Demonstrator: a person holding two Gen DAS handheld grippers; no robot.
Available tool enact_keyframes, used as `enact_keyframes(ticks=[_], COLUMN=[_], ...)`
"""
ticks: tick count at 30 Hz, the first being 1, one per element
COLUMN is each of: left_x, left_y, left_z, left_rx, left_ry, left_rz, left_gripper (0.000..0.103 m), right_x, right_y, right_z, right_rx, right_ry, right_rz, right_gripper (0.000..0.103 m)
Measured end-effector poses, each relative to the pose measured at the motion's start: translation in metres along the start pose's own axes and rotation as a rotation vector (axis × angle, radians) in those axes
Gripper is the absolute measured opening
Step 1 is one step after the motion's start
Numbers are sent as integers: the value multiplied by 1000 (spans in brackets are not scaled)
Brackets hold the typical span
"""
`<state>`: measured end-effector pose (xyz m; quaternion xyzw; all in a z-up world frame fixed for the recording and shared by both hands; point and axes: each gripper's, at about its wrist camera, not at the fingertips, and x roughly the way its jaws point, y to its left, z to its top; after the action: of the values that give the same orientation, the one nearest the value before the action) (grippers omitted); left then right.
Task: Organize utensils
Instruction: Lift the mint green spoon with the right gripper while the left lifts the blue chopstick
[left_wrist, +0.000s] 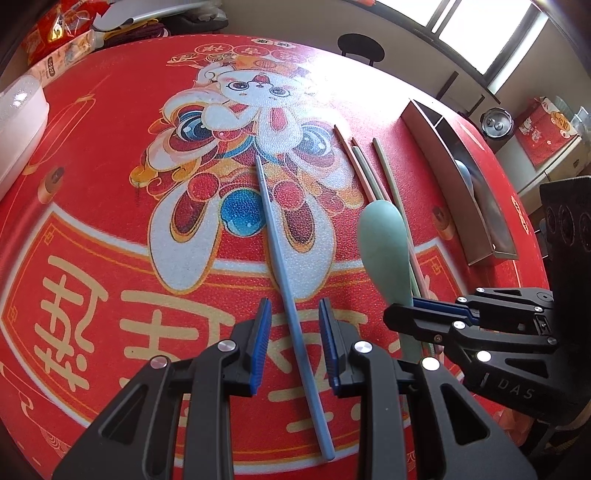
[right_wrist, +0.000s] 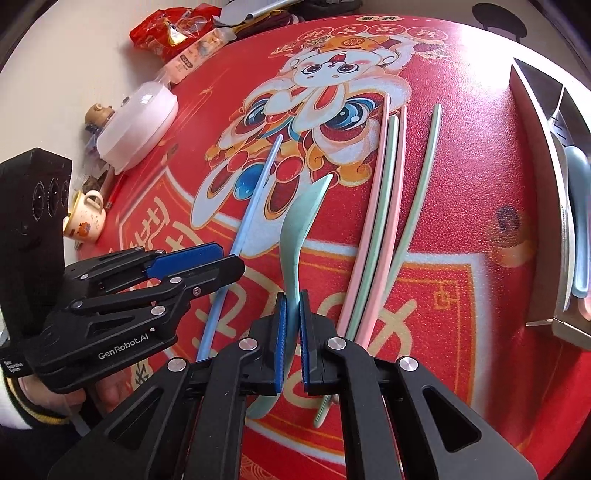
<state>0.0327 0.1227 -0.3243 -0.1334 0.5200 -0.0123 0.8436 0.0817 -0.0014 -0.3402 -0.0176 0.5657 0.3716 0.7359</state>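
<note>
In the left wrist view, my left gripper stands part open, its pads astride the blue chopstick on the red mat without pressing it. The stick looks thin, stiff, light and probably slippery; I would pinch it near the thick end. In the right wrist view, my right gripper is clamped on the green spoon at its handle, bowl raised. It looks like light, rigid plastic. The metal tray lies at the right and already holds a blue spoon.
</note>
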Motion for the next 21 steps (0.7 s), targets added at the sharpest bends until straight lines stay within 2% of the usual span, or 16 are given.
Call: enact_keyframes(ticks=[5, 14, 21], left_x=[0, 7, 8], left_y=[0, -10, -18], left_z=[0, 9, 5], left_rx=[-6, 61, 91], left_ry=[3, -9, -25], left_rz=[16, 86, 143], left_gripper=[20, 13, 13], right_x=[-4, -12, -18], right_y=[-1, -5, -12], right_z=[0, -1, -2], right_rx=[0, 6, 32], right_ry=[-13, -31, -52], right_rz=[2, -12, -17], right_gripper=[6, 6, 6])
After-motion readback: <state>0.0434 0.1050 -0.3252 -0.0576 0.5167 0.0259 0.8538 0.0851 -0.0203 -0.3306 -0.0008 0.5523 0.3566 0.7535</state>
